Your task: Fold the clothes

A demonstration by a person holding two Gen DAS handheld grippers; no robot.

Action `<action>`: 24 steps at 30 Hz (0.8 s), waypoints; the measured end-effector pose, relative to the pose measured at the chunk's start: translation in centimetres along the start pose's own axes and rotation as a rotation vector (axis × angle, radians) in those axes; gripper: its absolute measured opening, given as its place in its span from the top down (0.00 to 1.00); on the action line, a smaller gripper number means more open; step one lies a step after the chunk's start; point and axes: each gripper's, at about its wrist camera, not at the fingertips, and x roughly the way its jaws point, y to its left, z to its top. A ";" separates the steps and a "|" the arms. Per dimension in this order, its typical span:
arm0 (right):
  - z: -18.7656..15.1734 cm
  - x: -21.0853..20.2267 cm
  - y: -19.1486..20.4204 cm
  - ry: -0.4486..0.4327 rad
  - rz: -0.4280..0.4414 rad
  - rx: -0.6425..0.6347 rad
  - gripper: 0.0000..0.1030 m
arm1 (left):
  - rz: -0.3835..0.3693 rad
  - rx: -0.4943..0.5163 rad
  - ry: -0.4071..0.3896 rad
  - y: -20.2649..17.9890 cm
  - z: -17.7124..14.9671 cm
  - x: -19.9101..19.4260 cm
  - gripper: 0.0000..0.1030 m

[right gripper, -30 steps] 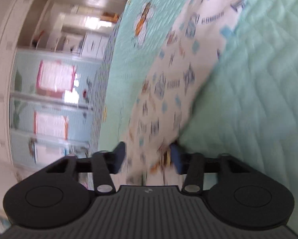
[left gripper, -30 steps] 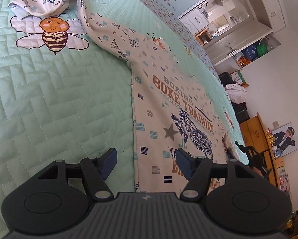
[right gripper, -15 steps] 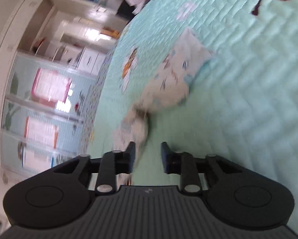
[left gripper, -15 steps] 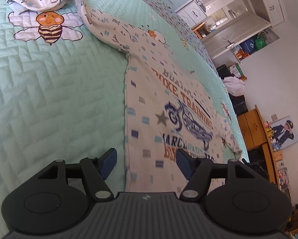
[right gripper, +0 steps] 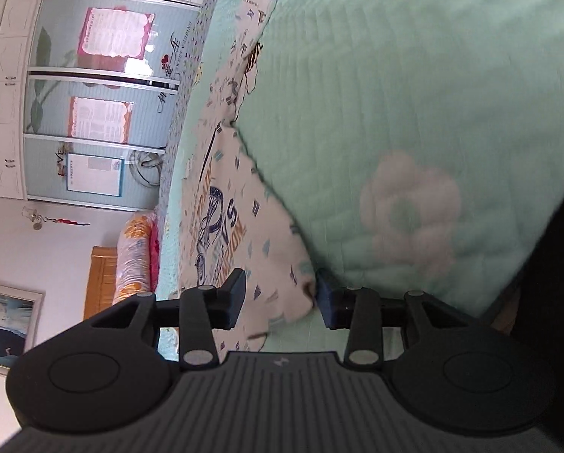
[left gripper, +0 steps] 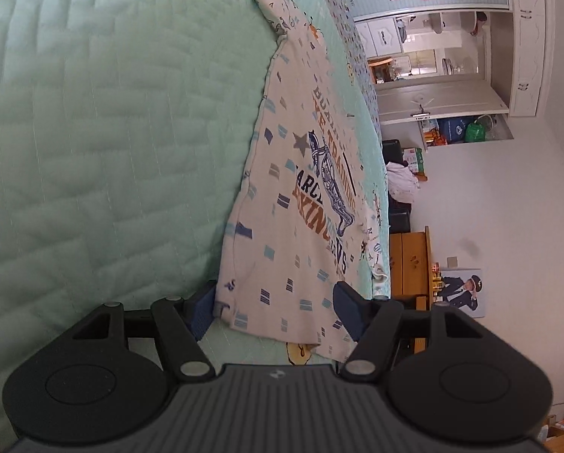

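1. A mint-green quilted bedspread covers the bed.
2. A white wardrobe bears pink-framed notices.
3. A wooden cabinet stands beside the bed, near a framed portrait.
4. A green bag sits on a shelf.

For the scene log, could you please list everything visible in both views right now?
shirt: one, cream with blue and orange print, flat on the quilt
quilt: one, mint green, covers the bed
wardrobe: one, white frame with pale blue doors, by the wall
cabinet: one, orange wood, beside the bed
portrait: one, framed, on the floor against the wall
left gripper: one, black, open, straddling the shirt hem
right gripper: one, black, open, around a hem corner
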 end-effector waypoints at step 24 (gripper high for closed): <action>-1.7 -4.0 0.5 -0.120 -0.074 -0.072 1.00 | -0.020 0.020 -0.114 -0.5 -2.8 -3.2 0.41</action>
